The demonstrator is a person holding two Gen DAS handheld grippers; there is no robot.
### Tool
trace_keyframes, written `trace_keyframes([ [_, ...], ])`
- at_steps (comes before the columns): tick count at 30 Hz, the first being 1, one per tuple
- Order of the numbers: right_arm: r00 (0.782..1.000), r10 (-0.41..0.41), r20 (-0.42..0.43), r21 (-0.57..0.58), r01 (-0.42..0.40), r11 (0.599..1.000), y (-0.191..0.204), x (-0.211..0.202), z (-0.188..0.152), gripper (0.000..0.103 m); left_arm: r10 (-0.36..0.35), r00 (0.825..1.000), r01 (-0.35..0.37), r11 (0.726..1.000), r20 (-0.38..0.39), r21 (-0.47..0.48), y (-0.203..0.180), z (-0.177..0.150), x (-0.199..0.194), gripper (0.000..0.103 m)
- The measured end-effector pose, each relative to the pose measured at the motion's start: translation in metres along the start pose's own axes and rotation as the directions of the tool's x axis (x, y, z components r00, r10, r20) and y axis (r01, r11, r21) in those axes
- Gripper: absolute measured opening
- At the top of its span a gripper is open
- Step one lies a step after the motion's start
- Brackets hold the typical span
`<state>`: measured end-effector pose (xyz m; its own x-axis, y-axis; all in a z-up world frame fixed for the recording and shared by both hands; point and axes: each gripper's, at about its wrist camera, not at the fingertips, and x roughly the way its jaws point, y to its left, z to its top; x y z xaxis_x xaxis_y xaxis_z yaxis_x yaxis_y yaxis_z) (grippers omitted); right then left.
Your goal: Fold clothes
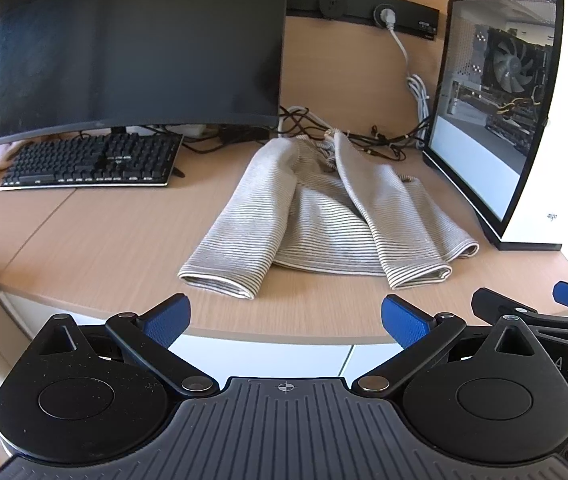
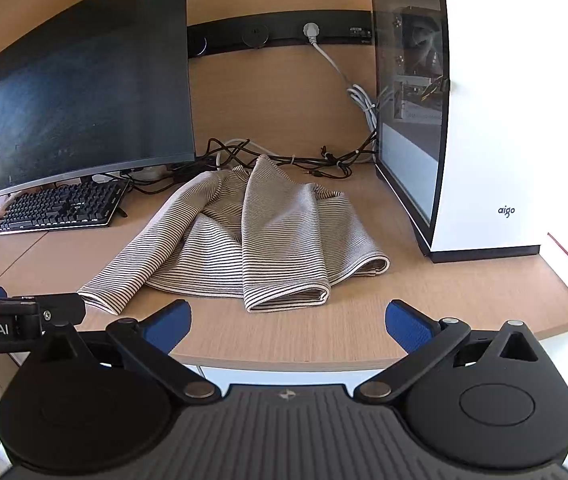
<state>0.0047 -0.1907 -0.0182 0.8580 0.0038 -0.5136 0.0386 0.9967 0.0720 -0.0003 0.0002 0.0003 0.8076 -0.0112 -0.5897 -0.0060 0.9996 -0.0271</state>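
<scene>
Ahead of your two spread, empty grippers (image 1: 286, 322) (image 2: 288, 322), the grey striped knit top (image 1: 324, 216) lies sleeves-in, folded or half-folded.

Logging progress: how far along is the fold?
Done: both sleeves of the striped top already lie folded in over its body on the desk.
In hand: nothing; the left tool and the right tool hover open at the desk edge.
Left: fold the body over.

We look forward from both wrists, low at the desk (image 1: 95, 236) edge. Both views share the striped garment (image 2: 243, 240) ahead.
</scene>
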Motion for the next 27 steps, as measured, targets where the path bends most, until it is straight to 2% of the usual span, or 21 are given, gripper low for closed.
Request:
trace_keyframes([
  [27, 1.0, 0.001, 0.006, -0.005, -0.001, 1.0, -0.0001, -0.0038, -0.0009, 0.103, 0.006, 1.0, -0.006, 1.0, -0.008, -0.01, -0.0019, -0.0033, -0.0034, 0.103],
])
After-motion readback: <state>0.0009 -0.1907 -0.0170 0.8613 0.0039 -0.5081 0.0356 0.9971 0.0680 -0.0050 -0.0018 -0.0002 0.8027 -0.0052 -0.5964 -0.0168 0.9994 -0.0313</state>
